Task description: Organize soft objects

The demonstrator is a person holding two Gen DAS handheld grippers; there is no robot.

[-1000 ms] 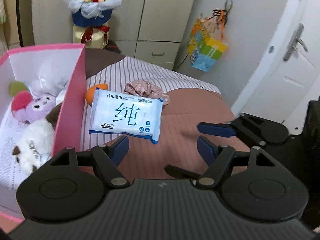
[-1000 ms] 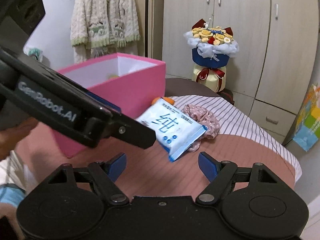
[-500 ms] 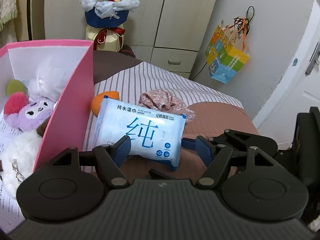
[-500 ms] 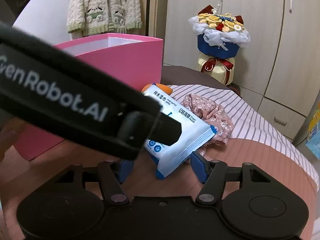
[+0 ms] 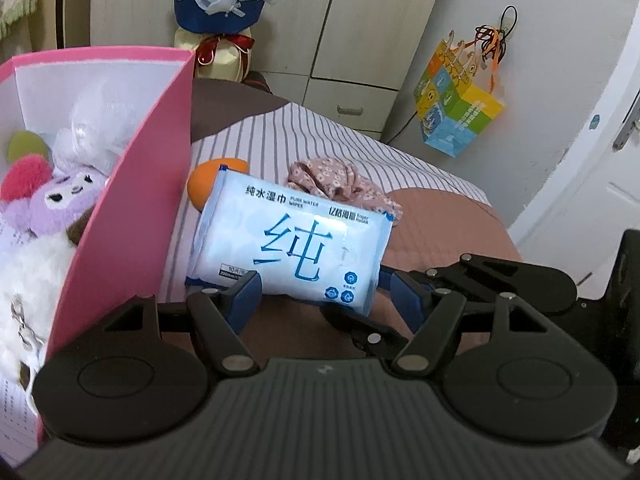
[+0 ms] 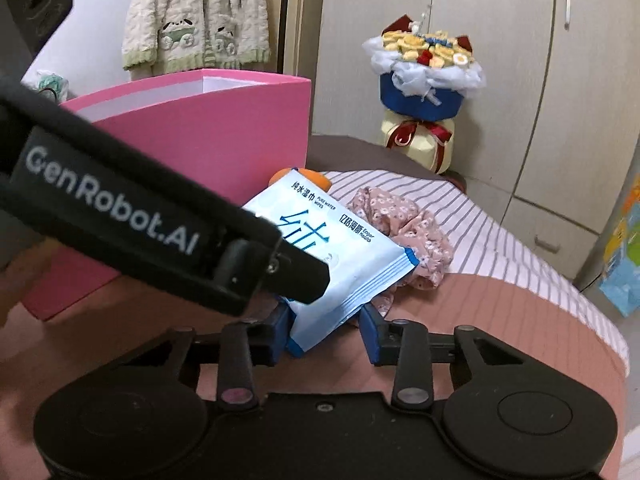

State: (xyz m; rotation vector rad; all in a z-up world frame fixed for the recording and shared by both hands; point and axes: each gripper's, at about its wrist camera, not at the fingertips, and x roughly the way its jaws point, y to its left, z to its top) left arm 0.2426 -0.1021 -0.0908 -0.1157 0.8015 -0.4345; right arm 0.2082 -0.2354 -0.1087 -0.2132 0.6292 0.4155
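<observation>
- The wet wipes pack [image 5: 296, 250] lies on the bed [image 5: 440, 224], just beside the pink box [image 5: 132, 200], partly over an orange ball [image 5: 206, 182] and a floral scrunchie [image 5: 340, 184].
- Left gripper [image 5: 320, 292]: fingers apart at the pack's near edge, not touching that I can tell.
- Right gripper [image 6: 324, 326]: fingers apart around the pack's corner, not yet clamped.
- The pack looks light, floppy and slick; I would pinch the flat sealed end seam.
</observation>
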